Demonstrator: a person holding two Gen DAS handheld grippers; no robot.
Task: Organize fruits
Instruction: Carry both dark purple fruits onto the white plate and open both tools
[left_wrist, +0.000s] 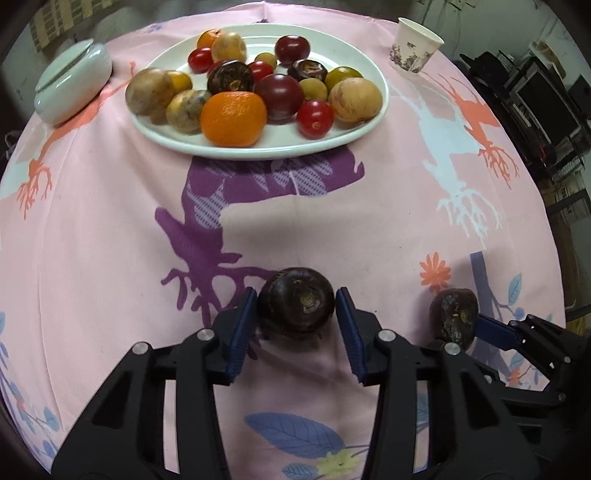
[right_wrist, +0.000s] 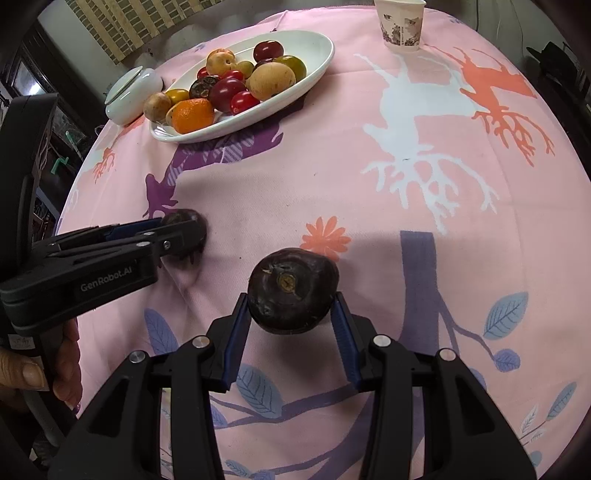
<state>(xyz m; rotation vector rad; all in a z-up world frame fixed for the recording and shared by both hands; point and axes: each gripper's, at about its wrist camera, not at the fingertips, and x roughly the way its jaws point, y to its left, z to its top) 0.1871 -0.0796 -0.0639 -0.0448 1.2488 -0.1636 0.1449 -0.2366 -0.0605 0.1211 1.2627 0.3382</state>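
A dark purple round fruit (left_wrist: 295, 304) rests on the pink cloth, and my left gripper (left_wrist: 295, 297) is shut on it, blue pads pressing both sides. The right wrist view shows that left gripper (right_wrist: 181, 230) from the side, around the same fruit (right_wrist: 194, 236). My right gripper (right_wrist: 293, 301) is shut on a second dark purple fruit (right_wrist: 291, 291), held a little above the cloth. In the left wrist view this second fruit (left_wrist: 453, 319) hangs at the right, with a blue pad behind it. At the back, a white oval plate (left_wrist: 258, 151) carries several mixed fruits.
A paper cup (left_wrist: 415, 46) stands at the back right and a white lidded jar (left_wrist: 72, 86) at the back left, beside the plate (right_wrist: 317, 40). A person's hand (right_wrist: 62, 354) grips the left tool's handle. The pink printed cloth (left_wrist: 332, 221) covers a round table.
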